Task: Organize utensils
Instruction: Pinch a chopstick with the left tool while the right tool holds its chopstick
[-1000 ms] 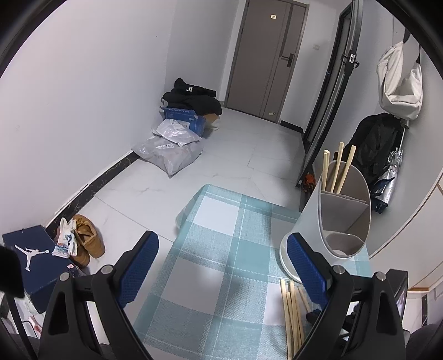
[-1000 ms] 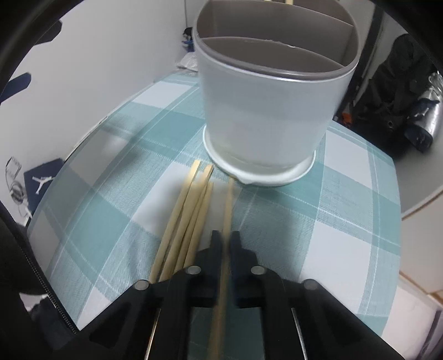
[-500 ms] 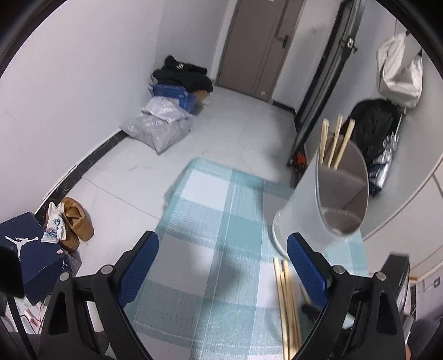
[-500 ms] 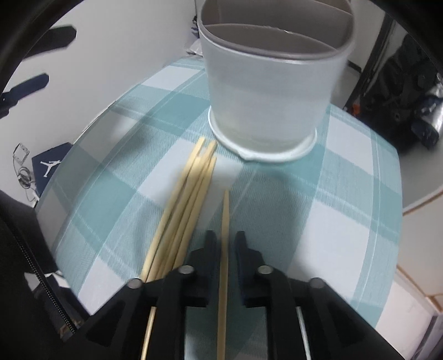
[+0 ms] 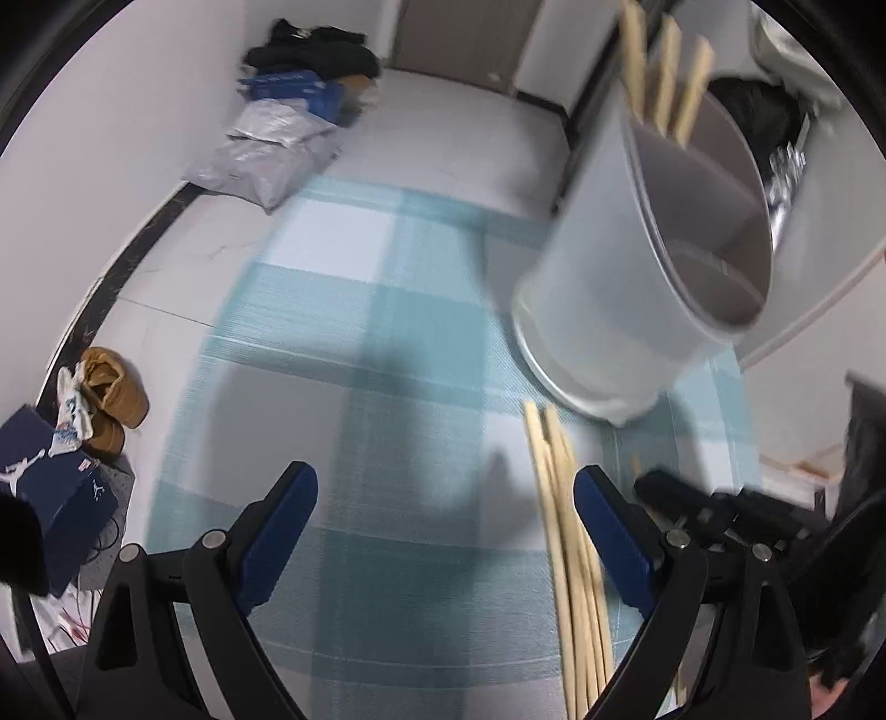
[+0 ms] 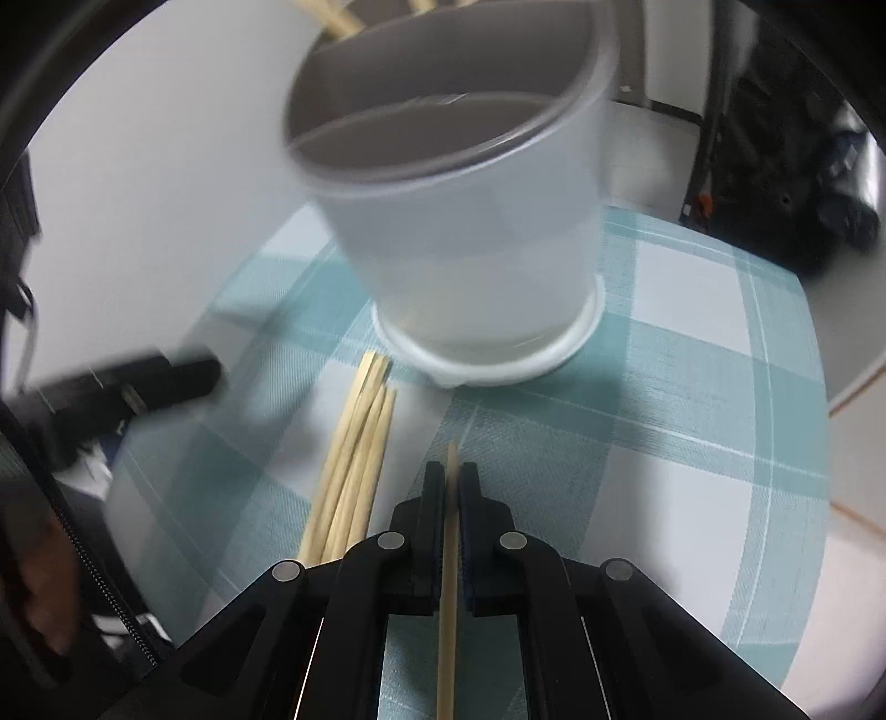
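White walls (image 5: 111, 138), pale tiled floor (image 5: 454, 127), grey door (image 5: 459, 33) at far end (blurred); bags (image 5: 271, 149), shoes (image 5: 111, 393) along left skirting.

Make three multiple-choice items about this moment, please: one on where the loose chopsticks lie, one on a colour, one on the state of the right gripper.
1. Where does the bundle of loose chopsticks lie?
A. inside the holder
B. on the cloth in front of the holder
C. on the floor

2. What colour are the pads on the left gripper's fingers?
A. blue
B. red
C. yellow

3. In what state is the right gripper?
A. wide open, nothing between the fingers
B. shut on a single chopstick
C. shut on the holder's rim

Answers:
1 B: the bundle lies flat on the checked tablecloth, its ends near the base of the utensil holder.
2 A: both pads show blue in the left wrist view.
3 B: one single chopstick runs between the closed fingers.
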`<state>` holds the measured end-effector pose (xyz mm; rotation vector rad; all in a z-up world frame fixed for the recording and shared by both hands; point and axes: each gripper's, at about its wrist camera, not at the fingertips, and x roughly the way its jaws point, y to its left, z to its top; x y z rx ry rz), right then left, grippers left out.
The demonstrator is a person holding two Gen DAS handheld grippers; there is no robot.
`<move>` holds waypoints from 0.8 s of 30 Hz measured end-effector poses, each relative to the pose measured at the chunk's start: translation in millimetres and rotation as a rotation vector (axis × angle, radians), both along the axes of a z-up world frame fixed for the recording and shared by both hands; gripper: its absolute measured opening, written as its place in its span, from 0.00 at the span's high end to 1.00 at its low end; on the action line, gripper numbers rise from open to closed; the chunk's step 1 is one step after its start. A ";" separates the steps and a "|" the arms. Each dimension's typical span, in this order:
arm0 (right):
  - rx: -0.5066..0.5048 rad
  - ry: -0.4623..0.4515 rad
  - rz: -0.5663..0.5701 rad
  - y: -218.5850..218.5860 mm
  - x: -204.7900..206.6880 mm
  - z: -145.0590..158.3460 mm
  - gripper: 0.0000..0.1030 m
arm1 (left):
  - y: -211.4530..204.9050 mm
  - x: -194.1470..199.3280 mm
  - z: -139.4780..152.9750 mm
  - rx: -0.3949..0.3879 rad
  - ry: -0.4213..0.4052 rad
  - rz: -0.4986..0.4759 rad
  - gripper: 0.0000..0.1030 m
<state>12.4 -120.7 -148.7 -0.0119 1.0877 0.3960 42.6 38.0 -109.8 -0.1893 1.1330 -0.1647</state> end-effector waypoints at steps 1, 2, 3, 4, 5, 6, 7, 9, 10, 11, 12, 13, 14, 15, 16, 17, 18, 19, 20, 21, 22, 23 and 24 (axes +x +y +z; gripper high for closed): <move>0.036 0.005 -0.022 -8.4 1.7 2.3 0.96 | -5.9 -0.1 -2.7 0.018 0.010 -0.018 0.11; 0.062 0.010 -0.035 -14.8 3.1 3.9 0.96 | -9.6 -0.4 -4.7 0.034 0.019 -0.032 0.11; 0.092 0.015 -0.049 -21.6 4.7 5.7 0.96 | -13.9 -0.5 -7.3 0.056 0.030 -0.045 0.11; 0.148 0.018 -0.075 -33.1 7.3 9.3 0.96 | -15.2 -1.0 -8.5 0.074 0.039 -0.050 0.11; 0.182 0.020 -0.090 -41.1 8.1 11.6 0.96 | -16.3 -1.2 -10.2 0.091 0.050 -0.057 0.11; 0.223 0.024 -0.111 -50.4 10.0 14.3 0.96 | -16.4 -1.4 -11.7 0.097 0.060 -0.063 0.11; 0.242 0.026 -0.122 -50.7 16.6 18.0 0.96 | -16.6 -1.5 -13.6 0.107 0.071 -0.064 0.11; 0.307 0.025 -0.153 -63.6 20.1 23.0 0.96 | -17.2 -1.3 -17.7 0.127 0.093 -0.068 0.11; 0.321 0.025 -0.161 -64.5 20.9 26.9 0.96 | -16.6 -1.4 -19.5 0.134 0.103 -0.066 0.11; 0.343 0.024 -0.172 -69.0 21.9 29.0 0.96 | -17.1 -0.8 -20.7 0.132 0.106 -0.065 0.11; 0.353 0.022 -0.177 -72.1 21.0 31.4 0.96 | -16.9 -1.2 -21.2 0.132 0.111 -0.067 0.11; 0.367 0.018 -0.184 -74.1 20.6 32.6 0.96 | -17.3 -1.2 -20.5 0.134 0.108 -0.069 0.11; 0.382 0.014 -0.191 -77.0 20.6 34.7 0.96 | -17.3 -1.1 -20.1 0.138 0.111 -0.075 0.11; 0.398 0.011 -0.197 -79.7 20.5 37.1 0.96 | -15.9 -0.5 -19.9 0.139 0.119 -0.072 0.11; 0.410 0.004 -0.204 -81.2 18.0 41.4 0.96 | -15.2 0.3 -20.6 0.147 0.129 -0.060 0.11; 0.418 -0.003 -0.208 -82.4 17.7 43.6 0.96 | -15.4 1.4 -22.0 0.164 0.136 -0.059 0.11; 0.431 -0.013 -0.211 -84.0 17.4 46.9 0.96 | -18.0 1.4 -22.0 0.175 0.136 -0.067 0.11; 0.441 -0.022 -0.214 -86.8 16.6 49.8 0.96 | -20.2 1.0 -21.8 0.173 0.139 -0.063 0.11; 0.445 -0.029 -0.215 -87.4 15.6 51.7 0.96 | -21.6 1.0 -21.5 0.171 0.140 -0.063 0.11; 0.447 -0.038 -0.215 -87.3 13.9 53.5 0.96 | -22.6 1.4 -21.6 0.173 0.142 -0.064 0.11; 0.445 -0.042 -0.214 -88.2 12.6 55.8 0.96 | -22.2 1.3 -21.5 0.174 0.141 -0.064 0.11; 0.441 -0.050 -0.214 -87.2 9.7 56.6 0.96 | -22.6 1.6 -21.0 0.176 0.140 -0.061 0.11; 0.443 -0.052 -0.215 -87.0 9.3 57.5 0.96 | -21.8 2.0 -21.0 0.172 0.140 -0.053 0.11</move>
